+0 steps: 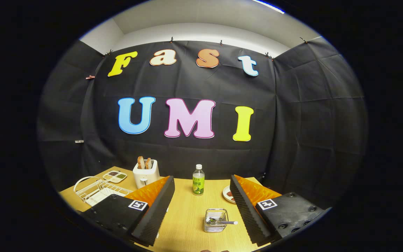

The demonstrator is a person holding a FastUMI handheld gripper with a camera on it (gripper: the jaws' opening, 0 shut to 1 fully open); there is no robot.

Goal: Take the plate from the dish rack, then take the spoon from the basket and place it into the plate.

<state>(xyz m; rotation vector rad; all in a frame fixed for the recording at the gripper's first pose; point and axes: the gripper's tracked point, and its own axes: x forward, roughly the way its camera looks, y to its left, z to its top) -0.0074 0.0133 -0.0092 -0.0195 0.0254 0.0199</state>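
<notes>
Gripper view: hand-held gripper (201, 210) spread wide, basket (215, 220) with spoon (224, 222) between its fingers.

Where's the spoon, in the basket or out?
In. The spoon lies in the basket, handle over its rim, between the open claw's fingers, untouched.

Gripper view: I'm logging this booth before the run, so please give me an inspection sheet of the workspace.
Surface: wooden table, level.
Job's things: white wire dish rack beyond the left finger, whether it holds the plate cannot be told; mesh basket between the fingers, spoon inside, handle poking over its rim.
Clutter: toaster with bread; sectioned tray; bottle; small dish partly behind the right finger.
Grippers: gripper open, fingers wide apart, holding nothing.
Cables: nothing seen.
Surroundings: black cloth wall.
</notes>
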